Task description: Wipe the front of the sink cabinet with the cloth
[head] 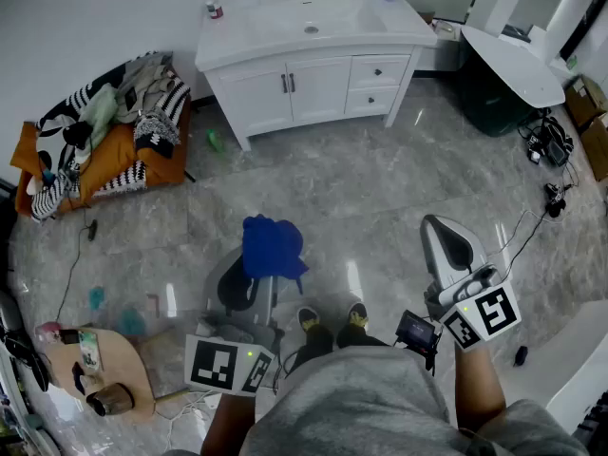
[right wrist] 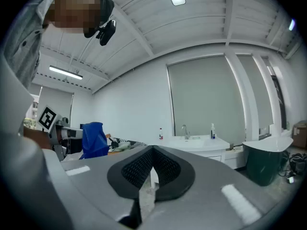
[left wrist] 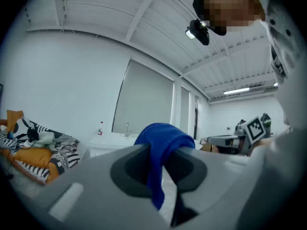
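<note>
My left tool (left wrist: pixel 162 163) grips the blue cloth (head: pixel 272 244); my right tool (right wrist: pixel 151 169) is closed on nothing. The sink cabinet (head: pixel 313 88) stands well ahead of both, so I judge that the next move is to carry the cloth forward to its front.

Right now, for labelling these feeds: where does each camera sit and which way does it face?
Head view: on the person's head, steeply down at floor and cabinet; shows left tool, right tool, shoes.
Left gripper view: on the left tool, along jaws shut on the cloth, toward the cabinet; right tool at right.
Right gripper view: on the right tool, along shut, empty jaws, toward the cabinet; left tool at left.
Shared: all three show cabinet and cloth.
</note>
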Motion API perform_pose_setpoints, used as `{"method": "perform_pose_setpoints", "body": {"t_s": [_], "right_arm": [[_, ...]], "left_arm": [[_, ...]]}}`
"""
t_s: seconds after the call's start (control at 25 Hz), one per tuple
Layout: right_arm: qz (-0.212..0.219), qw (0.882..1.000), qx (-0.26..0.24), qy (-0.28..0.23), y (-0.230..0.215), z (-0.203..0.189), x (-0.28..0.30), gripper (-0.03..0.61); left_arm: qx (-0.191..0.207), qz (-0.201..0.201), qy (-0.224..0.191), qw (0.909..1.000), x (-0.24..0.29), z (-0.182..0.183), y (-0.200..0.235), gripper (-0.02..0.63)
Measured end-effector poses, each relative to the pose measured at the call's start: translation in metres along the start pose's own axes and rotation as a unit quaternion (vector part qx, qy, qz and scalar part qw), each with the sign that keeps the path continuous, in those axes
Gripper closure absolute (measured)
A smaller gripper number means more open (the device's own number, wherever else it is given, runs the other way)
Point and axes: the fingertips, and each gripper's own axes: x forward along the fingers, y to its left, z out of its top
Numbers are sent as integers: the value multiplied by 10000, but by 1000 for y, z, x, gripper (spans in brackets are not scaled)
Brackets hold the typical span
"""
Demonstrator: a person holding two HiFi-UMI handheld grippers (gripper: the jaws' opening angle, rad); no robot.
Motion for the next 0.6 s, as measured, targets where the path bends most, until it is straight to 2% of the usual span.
{"method": "perform_pose_setpoints", "body": {"t_s": [0.2,0.32,0.44,0.6], "right_arm": [[-18,9999,162,-50,6,1,-1,580],[-49,9977,628,-260,6,6,1,580],[108,9947,970,-308,14,6,7,578],[181,9943,997,-344,30,7,17,578]], "left_arm": [[-26,22,-27,10000,-9,-1,4,546],[-29,42,-59,10000,-15,1,12,546],[-42,70,-93,9999,-21,1,21,546],[-89,73,-135,9998,-30,3,33,546]]}}
